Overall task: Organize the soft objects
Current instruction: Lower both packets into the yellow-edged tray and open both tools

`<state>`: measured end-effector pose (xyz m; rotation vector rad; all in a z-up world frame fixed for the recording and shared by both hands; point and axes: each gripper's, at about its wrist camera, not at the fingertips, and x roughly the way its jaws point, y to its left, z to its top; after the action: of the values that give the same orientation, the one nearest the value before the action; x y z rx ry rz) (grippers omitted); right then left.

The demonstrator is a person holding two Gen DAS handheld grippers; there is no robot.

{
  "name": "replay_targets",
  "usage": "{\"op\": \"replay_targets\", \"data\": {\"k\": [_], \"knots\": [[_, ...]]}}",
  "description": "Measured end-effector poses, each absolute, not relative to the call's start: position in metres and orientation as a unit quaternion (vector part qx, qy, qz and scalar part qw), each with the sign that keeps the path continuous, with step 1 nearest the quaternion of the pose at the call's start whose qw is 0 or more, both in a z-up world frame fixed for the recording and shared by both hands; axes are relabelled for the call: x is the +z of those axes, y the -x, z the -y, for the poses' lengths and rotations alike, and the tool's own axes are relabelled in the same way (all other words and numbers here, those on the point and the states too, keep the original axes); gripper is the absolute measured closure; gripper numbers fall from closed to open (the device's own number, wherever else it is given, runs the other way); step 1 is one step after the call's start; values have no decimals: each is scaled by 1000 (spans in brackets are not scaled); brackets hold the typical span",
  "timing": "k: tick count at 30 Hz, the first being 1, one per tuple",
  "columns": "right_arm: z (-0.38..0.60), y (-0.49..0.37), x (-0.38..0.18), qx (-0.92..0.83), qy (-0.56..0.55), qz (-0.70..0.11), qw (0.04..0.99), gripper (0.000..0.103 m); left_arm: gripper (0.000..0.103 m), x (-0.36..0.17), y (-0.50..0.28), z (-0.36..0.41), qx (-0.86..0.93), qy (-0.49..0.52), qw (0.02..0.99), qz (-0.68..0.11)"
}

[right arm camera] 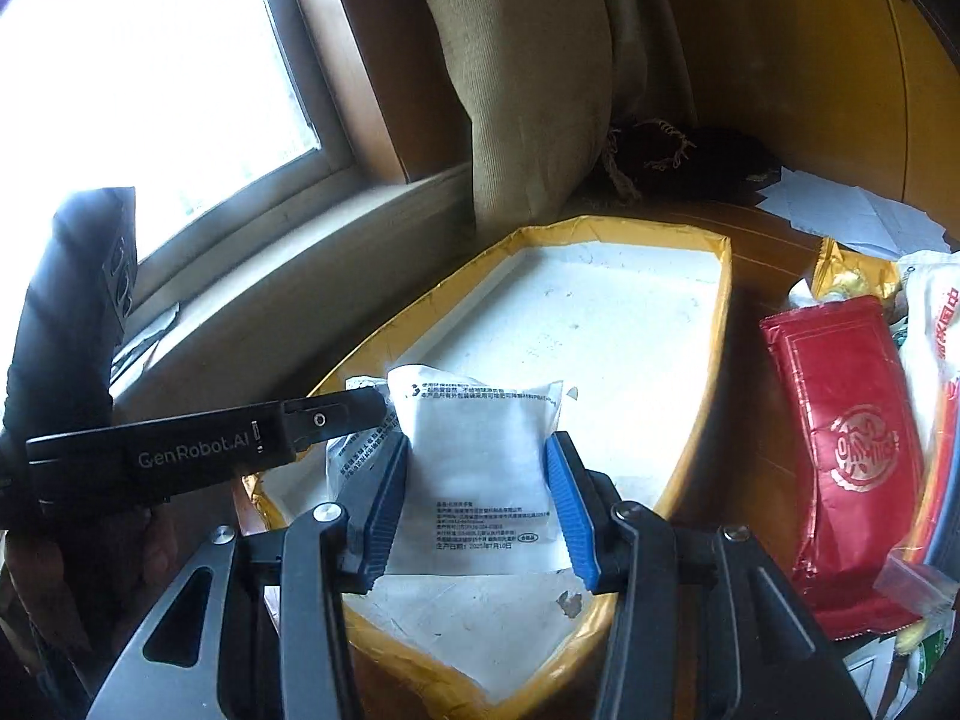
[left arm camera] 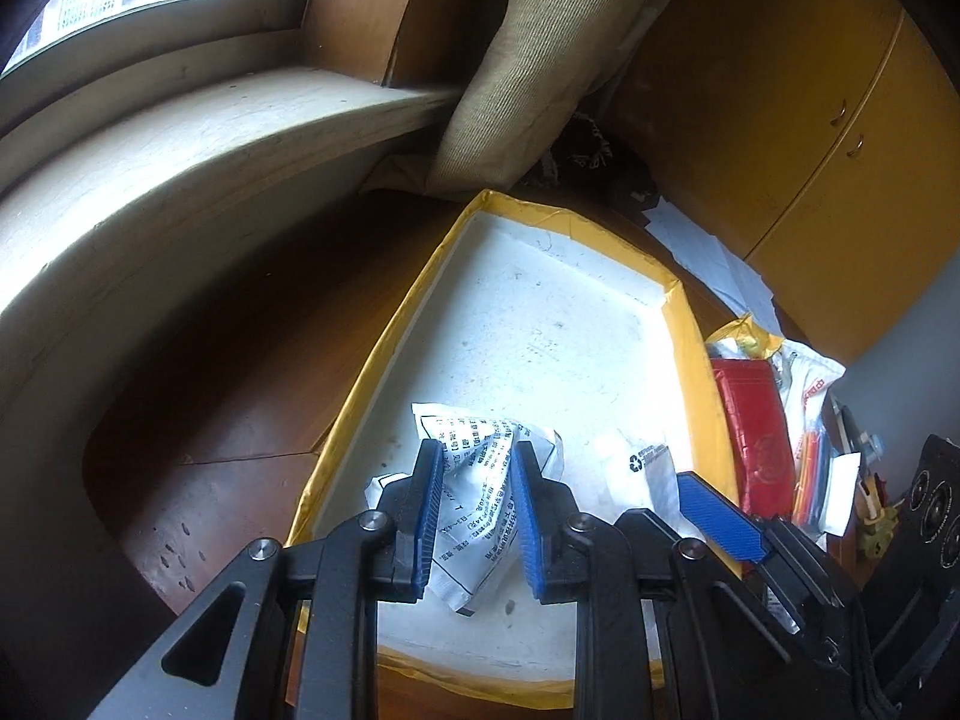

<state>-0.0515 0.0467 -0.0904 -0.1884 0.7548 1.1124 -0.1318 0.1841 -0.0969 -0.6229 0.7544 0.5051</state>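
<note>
A ribbed, tan cushion (right arm camera: 528, 90) leans upright at the far side against the pale stone windowsill (left arm camera: 180, 138); below it the brown wooden counter (left arm camera: 228, 372) carries a shallow rectangular tray (right arm camera: 717, 324), white inside with crinkled yellow-taped walls; right of the tray lies a glossy red embossed pouch (right arm camera: 840, 438) among other wrappers; inside the tray's near end, a flat white printed packet (right arm camera: 486, 456) sits between the half-open jaws of the right gripper (right arm camera: 483, 501), whether pinched I cannot tell; just left, a crumpled printed plastic bag (left arm camera: 480, 480) lies between the left gripper (left arm camera: 477, 516) jaws, moderately apart, grip likewise unclear.
</note>
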Motion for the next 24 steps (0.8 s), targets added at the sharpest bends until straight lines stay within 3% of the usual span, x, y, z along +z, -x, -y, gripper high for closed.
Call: {"op": "replay_targets", "data": {"k": [7, 10, 12, 15, 19, 24], "knots": [[-57, 59, -101, 500, 131, -349, 782, 54, 77, -105, 131, -186, 260, 289, 843, -372], [-57, 65, -101, 501, 140, -344, 781, 47, 75, -105, 135, -189, 268, 300, 838, -369], [-52, 68, -98, 503, 136, -340, 783, 40, 58, -103, 138, -190, 278, 305, 834, -367], [-37, 68, -89, 511, 112, -328, 787, 29, 46, -95, 143, -185, 283, 306, 836, -356], [-9, 60, -75, 533, 70, -322, 779, 28, 44, -76, 147, -168, 280, 295, 850, -334], [49, 54, -70, 533, 33, -318, 784, 28, 33, -57, 133, -119, 202, 277, 884, -318]]}}
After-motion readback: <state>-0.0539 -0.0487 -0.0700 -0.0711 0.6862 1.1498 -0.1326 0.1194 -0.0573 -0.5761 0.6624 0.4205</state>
